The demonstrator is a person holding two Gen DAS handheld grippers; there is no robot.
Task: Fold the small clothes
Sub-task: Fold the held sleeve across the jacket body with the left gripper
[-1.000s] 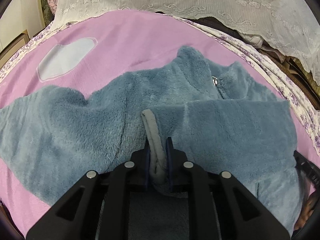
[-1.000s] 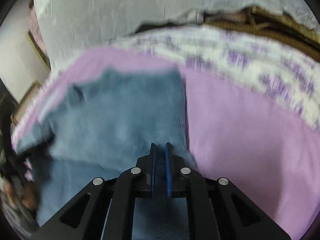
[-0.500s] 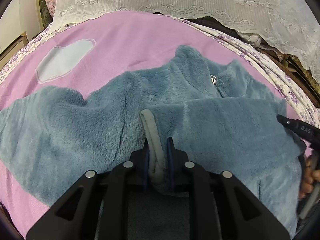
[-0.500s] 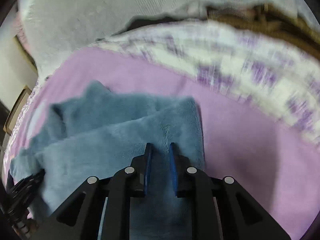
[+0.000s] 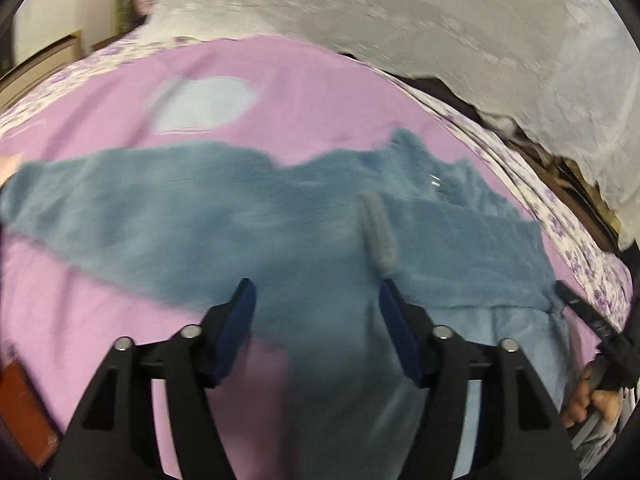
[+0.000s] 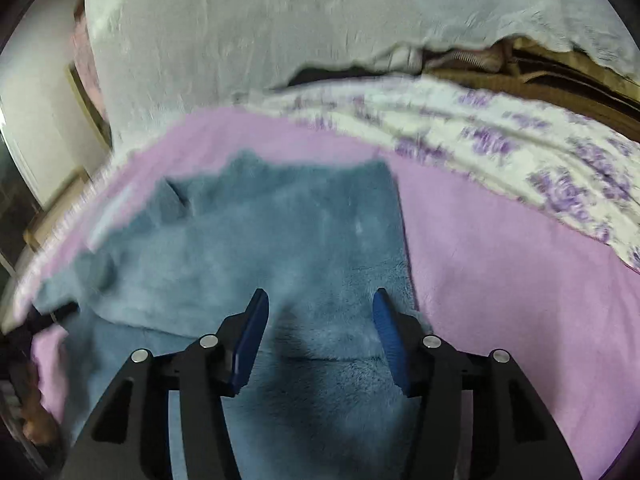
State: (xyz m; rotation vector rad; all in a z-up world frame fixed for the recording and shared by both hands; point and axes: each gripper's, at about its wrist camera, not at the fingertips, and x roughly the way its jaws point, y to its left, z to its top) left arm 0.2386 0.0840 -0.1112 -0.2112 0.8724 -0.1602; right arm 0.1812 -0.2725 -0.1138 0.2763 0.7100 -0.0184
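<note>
Pink blanket (image 5: pixel 320 92), both hand-held grippers spread above blue fleece (image 6: pixel 288 240)

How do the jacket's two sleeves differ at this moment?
The right sleeve is folded across the body, its grey cuff near the middle; the left sleeve is spread flat outward on the pink blanket, its cuff out of view. Both are blue fleece, ungripped.

Bare pink blanket (image 6: pixel 500 280) right of fleece jacket (image 6: pixel 280 240); draped lace cloth (image 6: pixel 280 20) beyond.
</note>
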